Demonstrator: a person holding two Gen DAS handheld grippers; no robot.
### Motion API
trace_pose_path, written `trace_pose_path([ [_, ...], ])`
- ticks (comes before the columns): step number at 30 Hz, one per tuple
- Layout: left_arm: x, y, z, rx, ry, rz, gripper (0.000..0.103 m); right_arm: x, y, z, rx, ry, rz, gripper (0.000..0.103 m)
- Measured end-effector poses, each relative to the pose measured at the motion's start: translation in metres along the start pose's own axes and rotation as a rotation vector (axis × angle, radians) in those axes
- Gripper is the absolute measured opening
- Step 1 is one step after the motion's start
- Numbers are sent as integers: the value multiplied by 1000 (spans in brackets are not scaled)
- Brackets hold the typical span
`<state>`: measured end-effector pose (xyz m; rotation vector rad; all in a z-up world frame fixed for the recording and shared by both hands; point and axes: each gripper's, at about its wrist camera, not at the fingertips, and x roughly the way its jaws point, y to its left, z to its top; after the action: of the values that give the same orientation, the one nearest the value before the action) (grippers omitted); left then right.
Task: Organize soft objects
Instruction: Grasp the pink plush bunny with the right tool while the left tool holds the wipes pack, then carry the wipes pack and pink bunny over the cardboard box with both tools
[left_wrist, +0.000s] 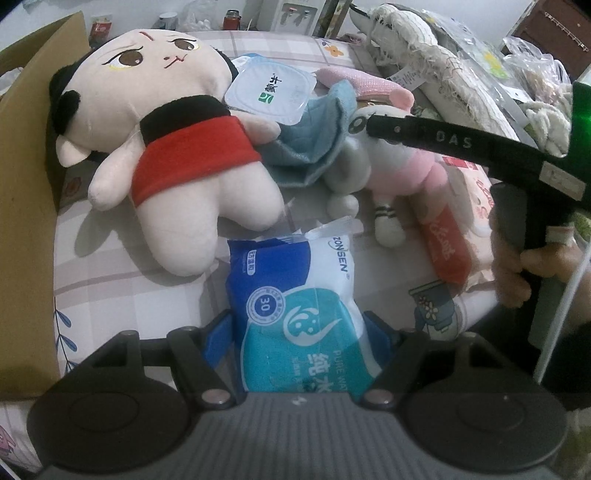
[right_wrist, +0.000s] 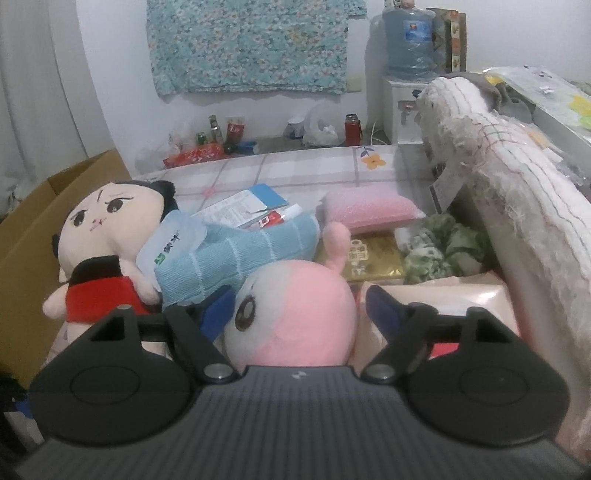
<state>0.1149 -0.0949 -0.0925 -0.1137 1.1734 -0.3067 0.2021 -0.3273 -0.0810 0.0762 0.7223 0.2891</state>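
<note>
Wipes come first: a blue and teal pack of wet wipes (left_wrist: 295, 314) lies on the checked bedsheet (left_wrist: 110, 288), its near end between the blue fingertips of the left gripper (left_wrist: 297, 332). Both fingers sit right at the sides of the pack and seem to press on it, so the jaws are closed to the width of the pack and hold it.

Just beyond the pack lies a big doll (left_wrist: 166, 147) with a cream face, black hair and a red top, on its back with its legs toward the camera. Beside it to the left stands an open cardboard box (left_wrist: 26, 155). A blue towel (left_wrist: 306, 144) is bunched against the doll's arm, with a clear plastic tub lid (left_wrist: 271, 92) resting on top of it. To the right of the towel a pink and white plush toy (left_wrist: 399, 166) lies on the sheet, and the black body of the right gripper (left_wrist: 461, 147), gripped by the person's hand (left_wrist: 517, 266), reaches over its head.

From the right wrist, the toy's round pink head (right_wrist: 295, 317) fills the space between the right gripper (right_wrist: 299, 310) fingers. The jaws are spread wide; the left fingertip is close to the head, but I cannot tell if it touches, and the right one stands apart from it. Behind the toy are the towel, a pink sponge (right_wrist: 369, 208) in a clear wrapper, a gold packet (right_wrist: 369, 258) and a green and white cloth (right_wrist: 443, 247). A frayed white mat (right_wrist: 517, 192) leans along the right side.
</note>
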Motion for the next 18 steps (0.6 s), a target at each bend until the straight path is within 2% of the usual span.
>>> trace_pose_path([
  [3, 0, 0, 0, -4, 0, 0, 75, 8, -3, -1, 16, 23, 28, 85],
  [4, 0, 0, 1, -4, 0, 0, 75, 8, -2, -2, 7, 22, 30, 83],
  [5, 0, -1, 1, -4, 0, 1, 75, 8, -1, -2, -7, 23, 35, 75],
  [6, 0, -1, 1, -3, -1, 1, 75, 8, 0, -2, -11, 25, 53, 72],
  [10, 0, -1, 1, -3, -3, 2, 75, 2, 7, -5, -32, 8, 31, 66],
  [14, 0, -1, 1, -5, -6, 1, 75, -18, 20, -3, -122, -63, -33, 65],
  [18, 1, -2, 1, -7, -9, 3, 75, -39, 40, -5, -268, -143, -154, 66],
])
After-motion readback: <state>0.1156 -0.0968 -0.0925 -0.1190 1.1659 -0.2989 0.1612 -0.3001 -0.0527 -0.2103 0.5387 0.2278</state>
